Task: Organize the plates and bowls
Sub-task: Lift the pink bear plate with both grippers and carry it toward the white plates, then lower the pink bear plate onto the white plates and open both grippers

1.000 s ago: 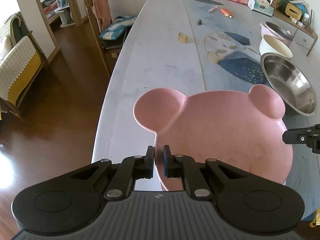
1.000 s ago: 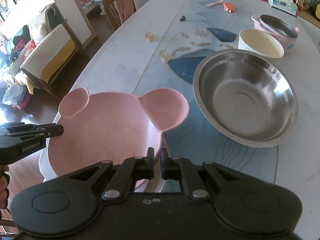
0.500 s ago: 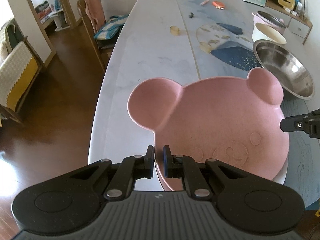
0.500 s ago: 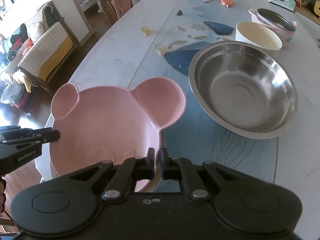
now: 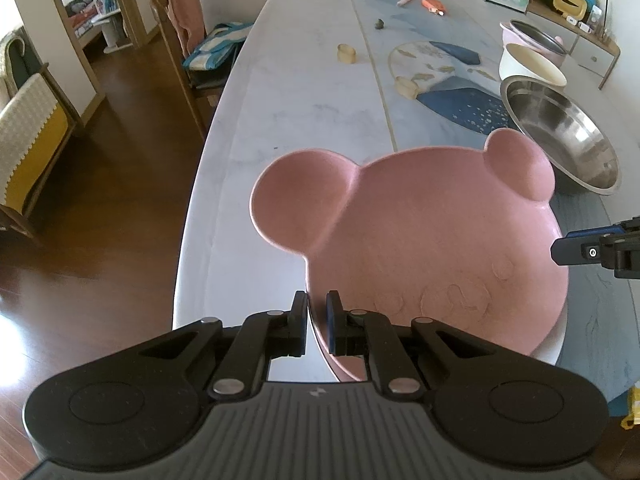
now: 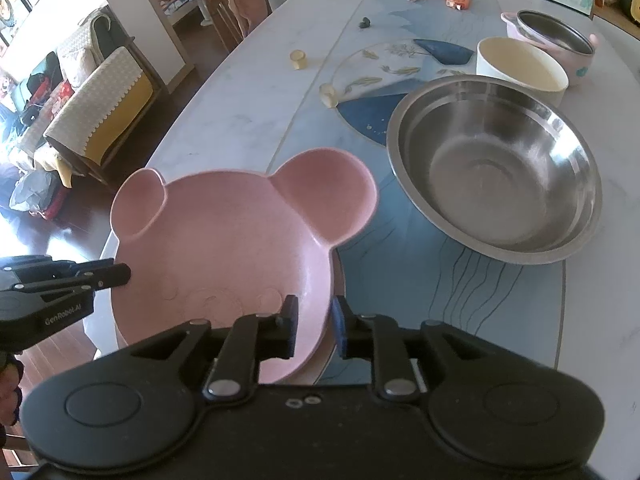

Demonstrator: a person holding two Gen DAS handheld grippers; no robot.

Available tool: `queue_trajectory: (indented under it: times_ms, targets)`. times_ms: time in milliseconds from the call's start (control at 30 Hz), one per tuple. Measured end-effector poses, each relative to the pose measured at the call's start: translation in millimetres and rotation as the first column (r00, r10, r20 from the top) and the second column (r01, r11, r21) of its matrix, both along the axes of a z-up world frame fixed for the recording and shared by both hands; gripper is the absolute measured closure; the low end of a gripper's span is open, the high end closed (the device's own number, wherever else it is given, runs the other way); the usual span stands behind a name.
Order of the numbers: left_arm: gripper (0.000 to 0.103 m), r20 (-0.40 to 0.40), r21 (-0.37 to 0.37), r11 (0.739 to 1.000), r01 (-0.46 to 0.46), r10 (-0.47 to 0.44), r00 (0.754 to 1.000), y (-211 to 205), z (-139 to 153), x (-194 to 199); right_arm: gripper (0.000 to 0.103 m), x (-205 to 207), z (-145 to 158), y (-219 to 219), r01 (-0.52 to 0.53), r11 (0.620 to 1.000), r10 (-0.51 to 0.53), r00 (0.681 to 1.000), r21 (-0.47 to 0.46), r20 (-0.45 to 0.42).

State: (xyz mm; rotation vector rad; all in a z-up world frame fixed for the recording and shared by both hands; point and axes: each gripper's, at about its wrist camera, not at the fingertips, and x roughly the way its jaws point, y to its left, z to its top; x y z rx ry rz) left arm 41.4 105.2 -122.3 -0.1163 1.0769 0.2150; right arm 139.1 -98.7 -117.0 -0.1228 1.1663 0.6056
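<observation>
Left claw (image 5: 317, 322) clamped on pink bear-shaped plastic plate (image 5: 420, 240) rim; right claw (image 6: 313, 330) parted, straddling rim. Keep plate level; lower squarely onto paler plate (image 6: 310, 372) beneath.

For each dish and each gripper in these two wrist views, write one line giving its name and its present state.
Pink bear-shaped plate: empty, rim gripped on both sides, resting on another dish at the table's near end.
Steel mixing bowl: upright, empty, on the table.
Cream bowl: upright, empty.
Pink pot: upright, lid off, contents not visible.
Left gripper: shut on the plate's rim.
Right gripper: jaws slightly apart around the rim.
</observation>
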Motion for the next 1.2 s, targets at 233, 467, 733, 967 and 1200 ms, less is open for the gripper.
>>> queue_trajectory:
  times_ms: [233,467,733,967,1200]
  targets:
    - [0.093,-0.003,-0.029,1.000,0.009,-0.010,1.000,2,2,-7,0.074,-5,6,0,0.000,1.000,0.000,1.000,0.012,-0.005]
    - [0.089,0.058,-0.038,0.999,0.031,-0.029,0.998,-1,23,-15,0.071,-12,22,0,-0.005,0.999,0.004,1.000,0.036,0.018]
    - [0.044,0.174,-0.003,0.996,0.088,-0.086,0.981,-18,55,-10,0.062,-16,46,-8,0.022,0.998,-0.026,0.998,0.058,0.063]
    - [0.031,0.231,-0.008,0.991,0.131,-0.126,0.965,-34,73,14,0.036,-10,68,-23,0.058,0.997,-0.065,0.990,0.060,0.126]
    - [0.026,0.286,0.003,0.983,0.186,-0.179,0.941,-60,86,50,0.023,15,78,-47,0.095,0.995,-0.101,0.977,0.039,0.187]
